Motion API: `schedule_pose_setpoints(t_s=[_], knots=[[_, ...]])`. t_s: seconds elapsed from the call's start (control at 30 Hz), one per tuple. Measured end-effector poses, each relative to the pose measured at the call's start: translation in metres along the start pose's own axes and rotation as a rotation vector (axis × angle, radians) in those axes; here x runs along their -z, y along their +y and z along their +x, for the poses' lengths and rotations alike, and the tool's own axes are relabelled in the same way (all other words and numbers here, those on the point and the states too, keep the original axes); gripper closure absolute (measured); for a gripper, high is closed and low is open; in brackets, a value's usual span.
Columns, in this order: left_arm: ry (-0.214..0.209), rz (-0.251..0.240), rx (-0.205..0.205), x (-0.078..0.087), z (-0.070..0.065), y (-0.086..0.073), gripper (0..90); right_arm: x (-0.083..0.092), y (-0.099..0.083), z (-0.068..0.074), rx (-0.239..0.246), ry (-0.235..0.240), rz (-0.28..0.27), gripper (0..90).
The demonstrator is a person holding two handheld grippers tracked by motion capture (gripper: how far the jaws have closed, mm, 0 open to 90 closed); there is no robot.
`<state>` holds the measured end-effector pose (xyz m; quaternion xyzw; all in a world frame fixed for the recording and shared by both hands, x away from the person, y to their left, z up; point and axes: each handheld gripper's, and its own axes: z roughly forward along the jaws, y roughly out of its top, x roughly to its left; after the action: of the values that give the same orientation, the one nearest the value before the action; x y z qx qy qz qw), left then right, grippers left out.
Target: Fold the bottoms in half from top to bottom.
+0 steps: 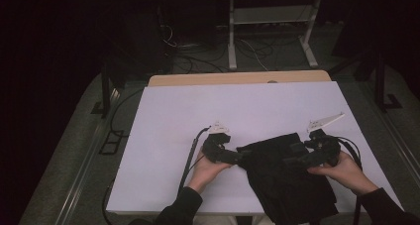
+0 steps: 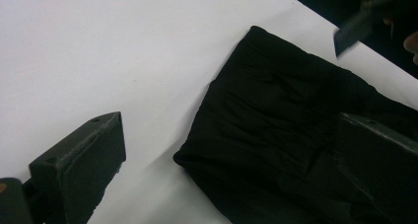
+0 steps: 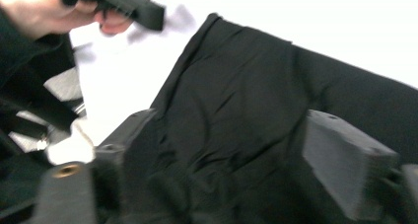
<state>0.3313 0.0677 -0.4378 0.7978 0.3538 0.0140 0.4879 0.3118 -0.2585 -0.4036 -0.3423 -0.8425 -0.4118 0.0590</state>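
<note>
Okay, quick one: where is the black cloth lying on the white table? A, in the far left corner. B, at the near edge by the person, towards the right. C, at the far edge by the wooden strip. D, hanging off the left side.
B: the black cloth lies at the near edge of the white table, right of middle, between the left gripper and the right gripper.

The high view is dim: the room around the white table (image 1: 237, 111) sinks into near black, and only the tabletop and a strip of floor beyond its far edge catch light. The black cloth (image 1: 285, 178) near the table's front edge reads as a flat dark mass with hardly any fold detail. In the left gripper view the tabletop is bright and even, with a soft shadow along the cloth's edge. The right gripper view is smeared by motion blur, and its tabletop glares to plain white.
</note>
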Motion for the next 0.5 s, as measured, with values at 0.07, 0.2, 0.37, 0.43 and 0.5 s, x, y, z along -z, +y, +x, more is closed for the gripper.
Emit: schedule_pose_setpoints(t_s=[0.07, 0.2, 0.37, 0.43, 0.5], knots=[[0.0, -0.001, 0.003, 0.0, 0.0, 0.0, 0.0, 0.003, 0.003, -0.005, -0.009, -0.013, -0.015, 13.3], [0.003, 0.001, 0.011, -0.001, 0.001, 0.0, 0.0, 0.007, 0.009, -0.015, -0.025, -0.03, -0.03, 6.0], [0.003, -0.003, 0.02, -0.003, 0.003, 0.0, 0.0, 0.01, 0.015, -0.029, -0.038, -0.046, -0.062, 0.1], [0.003, -0.003, 0.027, -0.003, 0.004, -0.001, 0.0, 0.011, 0.016, -0.036, -0.044, -0.047, -0.079, 0.0], [0.003, -0.003, 0.032, -0.005, 0.004, -0.001, 0.0, 0.011, 0.016, -0.043, -0.053, -0.057, -0.088, 0.0]])
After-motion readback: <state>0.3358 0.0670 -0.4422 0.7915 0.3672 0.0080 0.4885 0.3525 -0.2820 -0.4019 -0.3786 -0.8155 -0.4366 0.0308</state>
